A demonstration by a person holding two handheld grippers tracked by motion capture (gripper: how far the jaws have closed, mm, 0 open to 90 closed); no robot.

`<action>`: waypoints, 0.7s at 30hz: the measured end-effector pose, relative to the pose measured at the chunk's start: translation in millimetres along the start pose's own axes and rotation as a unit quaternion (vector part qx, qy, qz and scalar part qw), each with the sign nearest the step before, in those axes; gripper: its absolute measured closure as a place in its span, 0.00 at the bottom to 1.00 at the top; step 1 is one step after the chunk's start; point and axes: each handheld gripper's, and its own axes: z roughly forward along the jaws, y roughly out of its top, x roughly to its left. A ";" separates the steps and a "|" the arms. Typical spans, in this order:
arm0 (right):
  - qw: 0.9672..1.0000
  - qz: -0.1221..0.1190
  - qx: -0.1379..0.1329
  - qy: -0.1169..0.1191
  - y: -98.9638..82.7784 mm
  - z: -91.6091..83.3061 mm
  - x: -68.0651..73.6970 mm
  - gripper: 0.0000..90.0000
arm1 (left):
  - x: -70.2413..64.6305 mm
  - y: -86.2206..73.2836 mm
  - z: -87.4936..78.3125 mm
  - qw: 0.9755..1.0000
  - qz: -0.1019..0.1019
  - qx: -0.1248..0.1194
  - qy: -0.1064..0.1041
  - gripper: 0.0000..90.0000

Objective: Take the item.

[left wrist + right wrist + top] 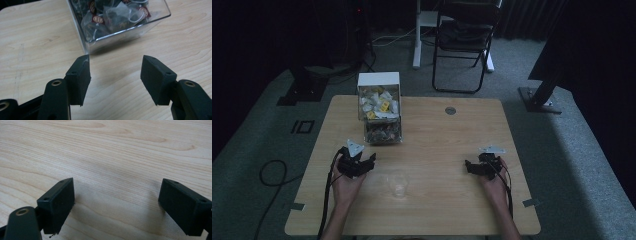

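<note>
Clear box of tea bags (117,20) sitting at the table's (452,135) far left, just ahead of left gripper (115,75) | left jaws standing apart, empty | right gripper (117,205) resting well apart, jaws spread, empty | clear cup (398,184) standing between the grippers.

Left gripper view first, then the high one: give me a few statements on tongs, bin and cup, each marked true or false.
1. The left tongs are open. True.
2. The right tongs grip a tea bag. False: open, with nothing between them.
3. The clear bin ahead of the left tongs holds tea bags. True.
4. The clear cup lies tipped over. False: it stands upright on the table, between the two hands.
</note>
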 end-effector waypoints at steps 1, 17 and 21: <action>1.000 0.000 0.000 0.000 0.0 0.0 0.0 0.15 | -0.1 1.1 0.3 1.000 0.003 0.002 0.000 0.46; 1.000 0.000 0.000 0.000 0.0 0.0 0.0 0.15 | 4.6 11.9 7.9 1.000 0.017 -0.002 -0.012 0.46; 1.000 0.000 0.000 0.000 0.0 0.0 0.1 0.15 | 6.2 14.5 9.3 1.000 0.016 -0.010 -0.020 0.46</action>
